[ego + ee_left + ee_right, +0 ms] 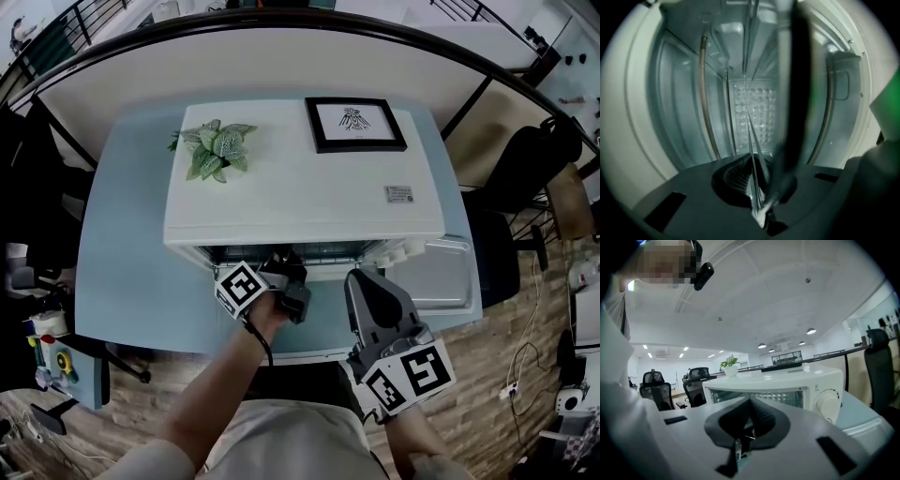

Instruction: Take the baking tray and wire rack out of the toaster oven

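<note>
On the light blue worktop (122, 244) stands a white box-shaped toaster oven (281, 202), its front opening facing the person. A small green leafy plant (216, 148) and a black-framed picture (354, 122) rest on its top. The left gripper (283, 259) reaches level into the oven's mouth. Its own view shows it rolled onto its side, so the shiny metal walls and a curved heating rod (705, 93) stand upright in the picture. Its tongs are pressed together on the front edge of the thin metal wire rack (748, 126), which is inside the oven. The rack is seen edge-on as fine bright wires running from the tongs towards the patterned back wall. A dark blurred bar crosses that view just right of the wires; what it is cannot be told. The silver rectangular metal baking tray (441, 274) lies flat on the worktop, just beside the oven's right end and outside it. The right gripper (362, 279) is in front of the oven's right half, pointing slightly down towards it. Its tongs are together with nothing between them, and it touches neither oven nor tray. The right gripper view shows the oven's round white dial (828, 404).
</note>
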Demonstrator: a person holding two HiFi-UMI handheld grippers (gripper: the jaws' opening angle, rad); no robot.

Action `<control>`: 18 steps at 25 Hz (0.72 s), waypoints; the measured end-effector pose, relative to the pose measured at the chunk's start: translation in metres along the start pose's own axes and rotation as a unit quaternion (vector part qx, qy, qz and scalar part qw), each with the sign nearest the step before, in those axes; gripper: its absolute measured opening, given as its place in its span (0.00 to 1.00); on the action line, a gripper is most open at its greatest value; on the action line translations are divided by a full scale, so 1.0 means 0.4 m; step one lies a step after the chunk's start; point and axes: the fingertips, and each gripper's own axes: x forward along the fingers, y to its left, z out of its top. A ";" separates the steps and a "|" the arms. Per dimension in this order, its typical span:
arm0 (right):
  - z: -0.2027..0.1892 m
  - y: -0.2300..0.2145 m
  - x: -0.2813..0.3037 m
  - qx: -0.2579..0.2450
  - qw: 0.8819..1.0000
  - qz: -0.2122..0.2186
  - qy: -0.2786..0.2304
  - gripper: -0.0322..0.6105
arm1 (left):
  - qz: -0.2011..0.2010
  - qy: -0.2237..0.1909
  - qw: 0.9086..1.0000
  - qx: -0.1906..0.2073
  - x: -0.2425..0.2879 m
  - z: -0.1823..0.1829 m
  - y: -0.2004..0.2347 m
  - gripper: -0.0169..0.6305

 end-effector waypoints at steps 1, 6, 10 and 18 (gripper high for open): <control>0.003 0.004 -0.006 0.000 1.000 0.000 0.003 0.05 | -0.001 0.002 1.000 -0.004 -0.009 -0.005 -0.003 0.04; 0.013 0.021 -0.041 0.008 1.000 0.002 0.020 0.05 | 0.005 0.005 1.000 -0.025 -0.071 -0.047 -0.017 0.04; 0.023 0.036 -0.062 0.009 0.999 0.003 0.031 0.05 | 0.015 0.012 0.999 -0.030 -0.125 -0.077 -0.022 0.04; 0.066 0.083 -0.114 0.009 0.999 0.004 0.041 0.05 | 0.032 0.016 0.998 -0.052 -0.211 -0.127 -0.054 0.03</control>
